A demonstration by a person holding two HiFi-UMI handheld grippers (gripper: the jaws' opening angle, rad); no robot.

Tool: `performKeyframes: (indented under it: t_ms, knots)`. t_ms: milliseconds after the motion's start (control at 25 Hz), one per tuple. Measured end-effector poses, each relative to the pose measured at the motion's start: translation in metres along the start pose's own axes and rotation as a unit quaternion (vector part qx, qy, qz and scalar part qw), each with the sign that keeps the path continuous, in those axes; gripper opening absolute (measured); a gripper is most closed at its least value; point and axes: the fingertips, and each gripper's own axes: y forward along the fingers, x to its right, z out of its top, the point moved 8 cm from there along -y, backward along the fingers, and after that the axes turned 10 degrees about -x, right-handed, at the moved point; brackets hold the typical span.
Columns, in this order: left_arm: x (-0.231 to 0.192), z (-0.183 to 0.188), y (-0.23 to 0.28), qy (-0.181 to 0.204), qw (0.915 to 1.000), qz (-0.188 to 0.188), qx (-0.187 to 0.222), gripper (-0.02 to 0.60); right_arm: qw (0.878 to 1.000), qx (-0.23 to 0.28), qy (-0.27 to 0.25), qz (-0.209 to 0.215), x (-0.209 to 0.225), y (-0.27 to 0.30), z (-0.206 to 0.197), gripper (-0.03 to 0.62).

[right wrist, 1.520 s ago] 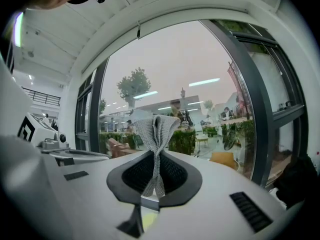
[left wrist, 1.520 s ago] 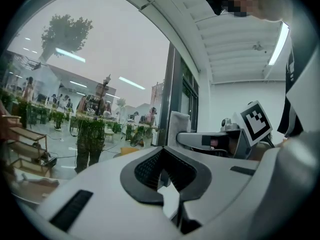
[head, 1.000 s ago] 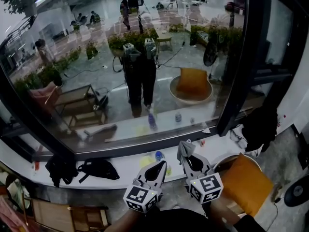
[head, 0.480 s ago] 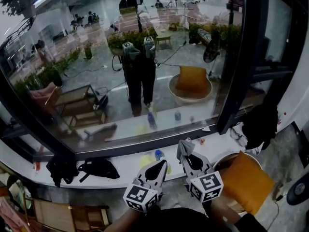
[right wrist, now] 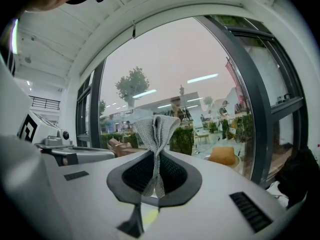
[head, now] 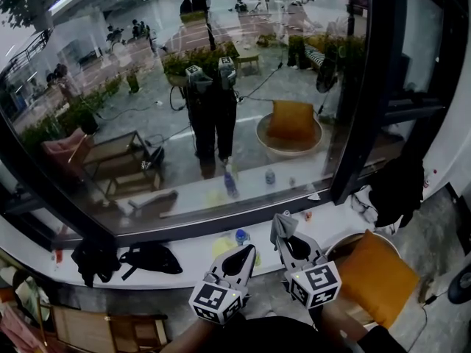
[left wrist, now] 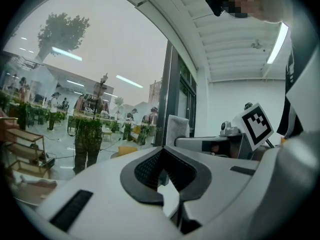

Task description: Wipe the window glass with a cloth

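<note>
- White-shelled left tongs sit low at my left, pressed together on nothing. Over the last second they have not shifted.
- Just to their right, the right tongs pinch the grey knitted cloth, which stands up in a fold above the tips. That grip and position are also unchanged.
- Beyond both, the window glass is well apart from the cloth, with the white sill lying between them, so nothing touches the pane yet.
- Only the reflections in the pane drift a little. At far right, a dark round thing near the orange cushion slides toward the frame edge, which I read as my head camera nudging.
- My judgement is that wiping has not begun. The next move calls for carrying the right tongs up and forward until the cloth's fold presses flat on the pane.
</note>
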Motion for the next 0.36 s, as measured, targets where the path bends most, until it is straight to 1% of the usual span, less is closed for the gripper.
performKeyframes:
  t_ms: [360]
  knots:
    - [-0.0026,0.0035,0.005,0.008,1.0,-0.003,0.0,0.008,1.0,0.001,0.003,-0.009,0.0043,0.001,0.0016,0.044]
